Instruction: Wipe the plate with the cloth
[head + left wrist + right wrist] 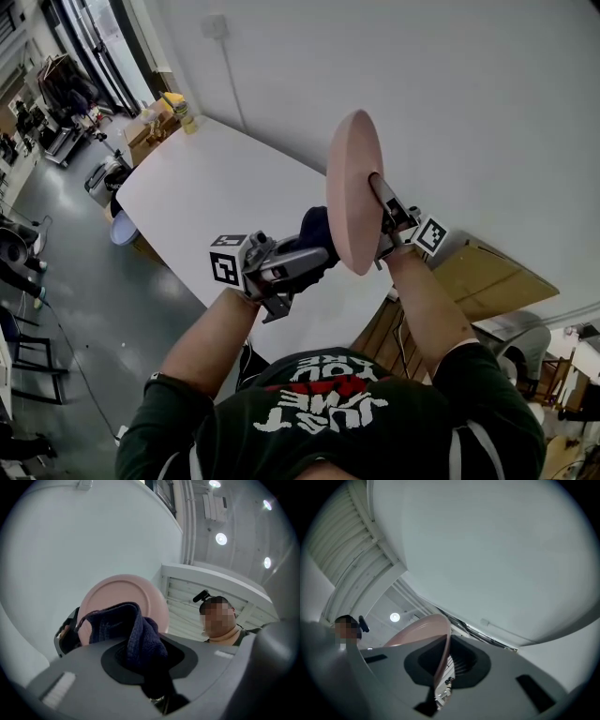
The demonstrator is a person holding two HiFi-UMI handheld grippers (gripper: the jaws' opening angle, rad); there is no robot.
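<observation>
Head view.
- Both forearms are raised in front of my chest. The left forearm (208, 339) angles up to the right and the right forearm (427, 305) up to the left.
- Left hand-held gripper (312, 246): tilted upward, jaws closed on a dark blue cloth (316, 228).
- Right hand-held gripper (382, 214): tilted upward, jaws clamped on the lower rim of the pink plate (354, 187).
- The plate stands upright on edge in the air, nearly edge-on to me, its long axis running top to bottom.
- One face is turned to the cloth. The cloth seems to touch it, though the overlap hides the contact.
- Below lies the white tabletop (202, 183), bare and open to the left. Its near right edge is under the plate, and the wall (469, 94) is behind.

Left gripper view.
- Left hand-held gripper (143, 665): the cloth (136, 632) is bunched between the shut jaws and rises in front of the plate (123, 591).
- The plate shows its round face here.

Right gripper view.
- Right hand-held gripper (440, 679): the jaws pinch the plate (423, 631) by its rim.
- The rim curves up and to the left from the jaws.
</observation>
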